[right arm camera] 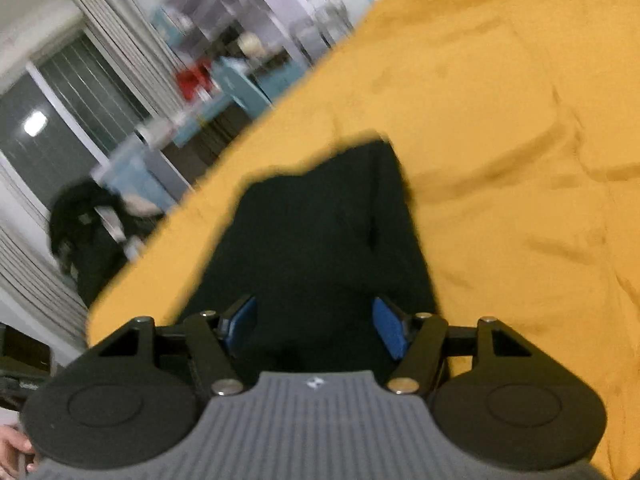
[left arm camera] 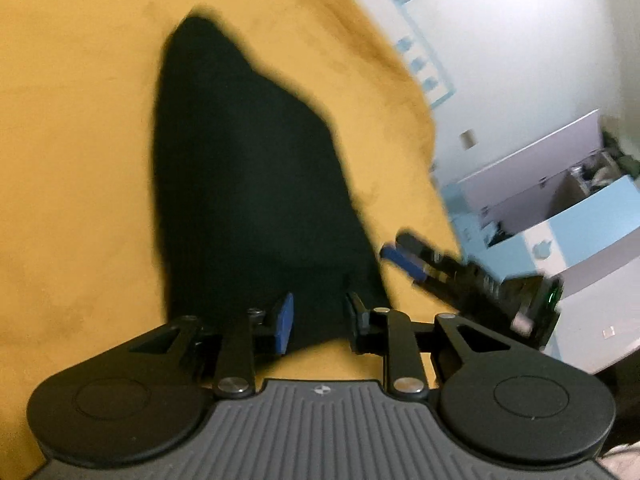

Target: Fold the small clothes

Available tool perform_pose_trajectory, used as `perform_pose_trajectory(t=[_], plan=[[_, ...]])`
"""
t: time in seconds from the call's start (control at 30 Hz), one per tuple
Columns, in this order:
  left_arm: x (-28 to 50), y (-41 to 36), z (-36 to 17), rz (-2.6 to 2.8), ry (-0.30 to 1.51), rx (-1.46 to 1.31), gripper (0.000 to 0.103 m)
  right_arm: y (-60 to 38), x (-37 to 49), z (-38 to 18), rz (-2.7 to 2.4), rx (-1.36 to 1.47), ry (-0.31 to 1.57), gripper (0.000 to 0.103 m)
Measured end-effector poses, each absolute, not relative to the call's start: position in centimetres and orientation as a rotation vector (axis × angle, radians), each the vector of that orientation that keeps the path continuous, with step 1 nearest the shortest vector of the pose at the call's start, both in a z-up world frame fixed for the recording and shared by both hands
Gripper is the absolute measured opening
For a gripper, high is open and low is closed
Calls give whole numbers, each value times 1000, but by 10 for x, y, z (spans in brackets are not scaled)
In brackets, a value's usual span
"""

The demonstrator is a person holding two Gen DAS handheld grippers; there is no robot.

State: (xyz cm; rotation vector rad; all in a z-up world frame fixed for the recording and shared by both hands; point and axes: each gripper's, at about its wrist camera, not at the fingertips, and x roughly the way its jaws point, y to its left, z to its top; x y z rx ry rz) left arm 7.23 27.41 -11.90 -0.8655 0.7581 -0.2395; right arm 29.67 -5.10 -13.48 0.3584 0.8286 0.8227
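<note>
A small black garment (left arm camera: 248,184) lies on a mustard-yellow blanket (left arm camera: 72,160). My left gripper (left arm camera: 318,320) is open over the garment's near edge, its blue pads apart with black cloth showing between them. The right gripper (left arm camera: 404,254) shows in the left wrist view, just right of the garment. In the right wrist view the same garment (right arm camera: 320,232) lies ahead on the blanket (right arm camera: 520,160). My right gripper (right arm camera: 314,326) is open above its near end, with cloth between the pads. Both views are motion-blurred.
The blanket's edge runs along the right in the left wrist view, with white and blue furniture (left arm camera: 560,208) beyond. In the right wrist view, a window with curtains (right arm camera: 80,80), shelves (right arm camera: 240,40) and a dark bag (right arm camera: 88,232) lie past the blanket's left edge.
</note>
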Motion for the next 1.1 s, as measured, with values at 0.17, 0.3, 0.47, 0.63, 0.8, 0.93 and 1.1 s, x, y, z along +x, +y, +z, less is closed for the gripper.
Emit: perform_pose_trajectory(t=[0.17,0.3,0.47,0.63,0.8,0.93,1.1], plan=[[140,321,-100,-230,696,-795,30,-23,279,-120,989,364,798,66],[208,348,-108,-206,698,-743,30,18,249,-133,1138,357,884,66],[277,365,-136,-144,725,-746,30,49,227,-163,1163,366,977,66],[308,377,-164,-19,778,-718,26,54,216,-177,1174,315,969,67],[302,403,-185,9,760,-870,7,56,225,-188,1176,397,990,67],[273,405,-166,-23,667,-930,19,52,214,-183,1179,386,983,68],[186,366,-119,-194,578,-862,32,43,223,-172,1186,462,1024,68]])
